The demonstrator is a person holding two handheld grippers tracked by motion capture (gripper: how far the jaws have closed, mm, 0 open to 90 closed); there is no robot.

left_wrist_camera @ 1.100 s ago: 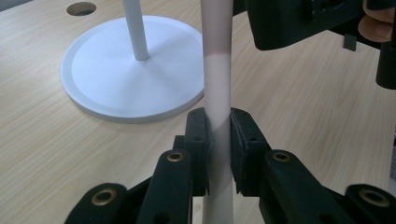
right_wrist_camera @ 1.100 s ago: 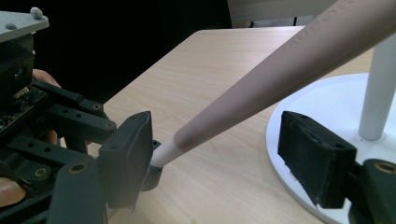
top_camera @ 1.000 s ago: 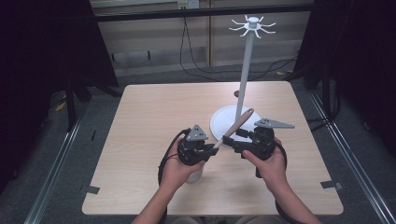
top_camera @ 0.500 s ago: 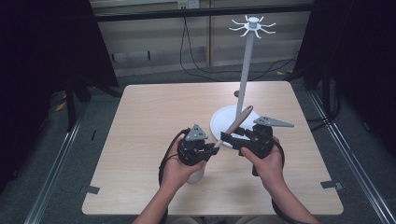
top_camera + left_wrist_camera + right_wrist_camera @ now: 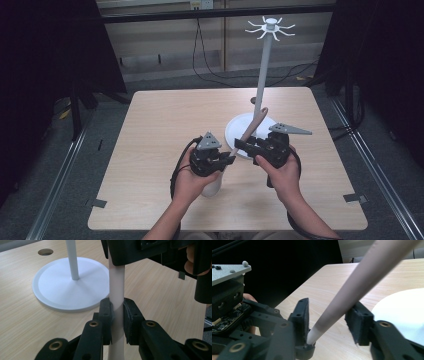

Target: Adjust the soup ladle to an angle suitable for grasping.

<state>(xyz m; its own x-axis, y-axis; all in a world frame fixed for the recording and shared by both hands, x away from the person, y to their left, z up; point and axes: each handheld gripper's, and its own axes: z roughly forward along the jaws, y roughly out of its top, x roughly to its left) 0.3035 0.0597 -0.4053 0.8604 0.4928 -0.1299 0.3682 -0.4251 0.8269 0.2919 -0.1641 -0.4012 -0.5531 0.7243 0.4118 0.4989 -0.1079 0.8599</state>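
Left gripper view shows your left gripper (image 5: 117,315) clenched on the pale handle (image 5: 117,285) of a long utensil, both pads pressed on its sides. From the high view, this utensil (image 5: 248,132) rises tilted from between your two hands, above the table (image 5: 165,125) and across the white round base (image 5: 240,131) of the hanging stand (image 5: 263,65). Your right gripper (image 5: 329,320) has its jaws apart around the same handle, with clear gaps on both sides; it is released for now.

I judge the step is a handover between your hands. Bring the right jaws square to the handle and close them fully before the left lets go. Keep the utensil away from the stand pole, so it does not knock it.
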